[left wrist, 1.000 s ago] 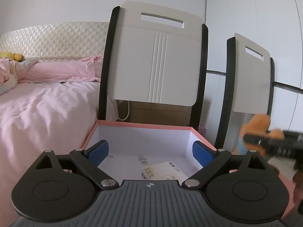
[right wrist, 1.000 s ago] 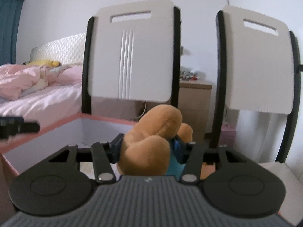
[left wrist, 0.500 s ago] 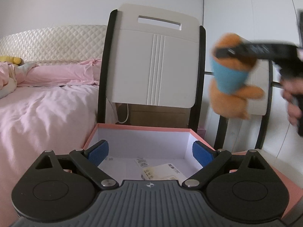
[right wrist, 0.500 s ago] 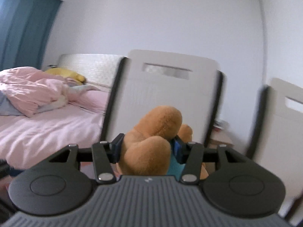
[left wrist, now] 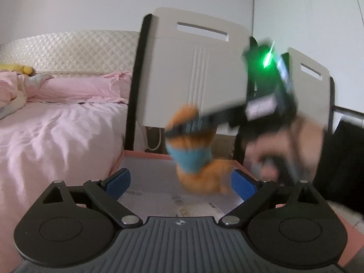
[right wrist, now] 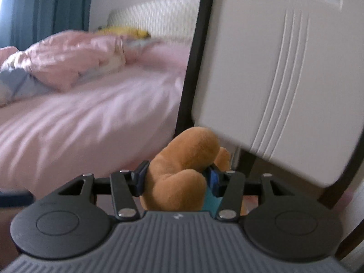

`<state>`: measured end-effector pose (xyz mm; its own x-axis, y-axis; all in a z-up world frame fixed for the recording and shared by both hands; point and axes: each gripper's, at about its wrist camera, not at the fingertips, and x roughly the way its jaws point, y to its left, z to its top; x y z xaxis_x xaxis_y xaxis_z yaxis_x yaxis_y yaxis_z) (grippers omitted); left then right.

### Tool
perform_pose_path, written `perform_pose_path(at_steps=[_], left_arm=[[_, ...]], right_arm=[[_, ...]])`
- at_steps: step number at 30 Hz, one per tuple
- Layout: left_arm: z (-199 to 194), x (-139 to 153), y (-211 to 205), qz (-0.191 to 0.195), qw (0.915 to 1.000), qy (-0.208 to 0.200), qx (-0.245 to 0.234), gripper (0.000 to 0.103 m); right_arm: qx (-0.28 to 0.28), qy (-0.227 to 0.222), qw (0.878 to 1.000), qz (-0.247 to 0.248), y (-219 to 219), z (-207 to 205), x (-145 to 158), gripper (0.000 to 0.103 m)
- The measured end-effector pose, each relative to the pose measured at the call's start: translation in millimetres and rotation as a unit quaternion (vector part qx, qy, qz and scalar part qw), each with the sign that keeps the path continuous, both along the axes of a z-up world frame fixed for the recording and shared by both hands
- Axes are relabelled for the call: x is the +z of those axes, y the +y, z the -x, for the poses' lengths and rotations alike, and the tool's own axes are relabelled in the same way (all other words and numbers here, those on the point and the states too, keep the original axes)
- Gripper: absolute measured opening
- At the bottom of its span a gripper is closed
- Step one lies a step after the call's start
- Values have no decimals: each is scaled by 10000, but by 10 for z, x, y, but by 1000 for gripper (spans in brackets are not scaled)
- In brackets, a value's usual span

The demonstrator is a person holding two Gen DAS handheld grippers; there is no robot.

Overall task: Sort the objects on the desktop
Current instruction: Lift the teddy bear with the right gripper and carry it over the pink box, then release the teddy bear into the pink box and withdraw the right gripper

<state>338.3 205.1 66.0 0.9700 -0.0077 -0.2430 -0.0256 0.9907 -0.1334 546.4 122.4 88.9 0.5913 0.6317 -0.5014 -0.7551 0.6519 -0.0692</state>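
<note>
Orange plush toy (right wrist: 182, 173) with a teal garment is pinched between the blue pads of the right gripper (right wrist: 177, 177); the fingers are pressed against both sides of the soft body. From the left wrist view, the plush toy (left wrist: 193, 157) hangs blurred above the open interior of the pink-rimmed box (left wrist: 145, 153), with its lower end near the box's back wall. Paper labels (left wrist: 195, 207) lie on the white box floor. The left gripper (left wrist: 179, 183) has its blue-padded fingers spread wide and holds nothing, positioned at the near edge of the box. Behind the box stands a white chair back (left wrist: 193, 72) with a black frame. A pink bed (left wrist: 56, 125) lies to the left.
</note>
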Motion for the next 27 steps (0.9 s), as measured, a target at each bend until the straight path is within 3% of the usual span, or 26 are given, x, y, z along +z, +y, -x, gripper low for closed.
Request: perform_pose_path(at_steps=[5,9,11,12,13,14,18,27], left_arm=[[6,14,31,48,10000,-28,36,97],[8,25,47,101,9999,-49,61,97],[18,26,46,114,9999,-47,65,97],[21,27,44,111,9999,-58,64,97],[25,30,36,85,9999,-73,66,97],[28,33,28,55,9999,-88,69,97],[52,55,11,-11,9998,-185,81,97],[134,103,-32,-142,9991,-391,42,97]], right_arm=[[-86,255,9995,182,195,-134,-328,54],[-185,553,9982,-108,207,-220,-435,58],[-168,712,9971,-205,225,-266,-456,71],[-188,781,9965,-244,222,-279,-448,79],[-210,833,9959,-282,219,-290,-436,93],[-216,838,9957,-329,228,-303,-418,97],[-244,767,9958,-424,103,-230,-263,103],[-754,379,9934,-776,-571,150,196,103]])
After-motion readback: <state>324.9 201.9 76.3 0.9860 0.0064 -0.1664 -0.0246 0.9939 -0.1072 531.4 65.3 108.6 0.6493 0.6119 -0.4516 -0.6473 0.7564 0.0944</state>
